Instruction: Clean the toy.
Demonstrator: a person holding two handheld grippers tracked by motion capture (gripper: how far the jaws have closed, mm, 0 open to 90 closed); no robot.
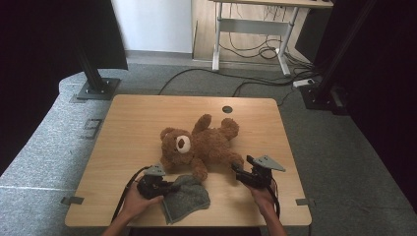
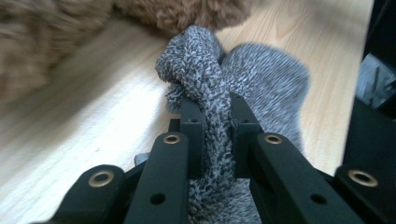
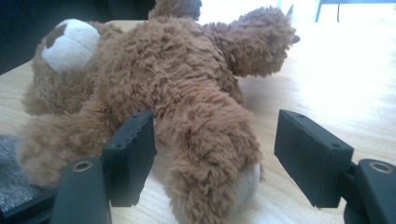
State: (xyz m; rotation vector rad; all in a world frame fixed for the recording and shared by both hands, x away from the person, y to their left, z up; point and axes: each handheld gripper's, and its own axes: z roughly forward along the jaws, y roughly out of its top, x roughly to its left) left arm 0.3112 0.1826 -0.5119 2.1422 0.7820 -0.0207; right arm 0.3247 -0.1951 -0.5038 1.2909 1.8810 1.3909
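A brown teddy bear [image 1: 201,145] lies on its back in the middle of the wooden table [image 1: 142,115], head toward the left. A grey knitted cloth [image 1: 187,196] lies just in front of it. My left gripper [image 1: 164,187] is shut on a bunched fold of that cloth [image 2: 266,79], which rises between the pads; in the left gripper view the gripper [image 2: 215,112] points toward the bear [image 2: 187,11]. My right gripper [image 1: 237,169] stands open at the bear's near leg. In the right gripper view the leg [image 3: 210,158] lies between the jaws of the gripper [image 3: 215,154], untouched by either pad.
A round cable hole [image 1: 226,109] sits near the table's far edge. Beyond the table are a desk frame [image 1: 216,44], floor cables [image 1: 255,81] and two black stand bases [image 1: 98,89]. Bare wood lies to the left of and behind the bear.
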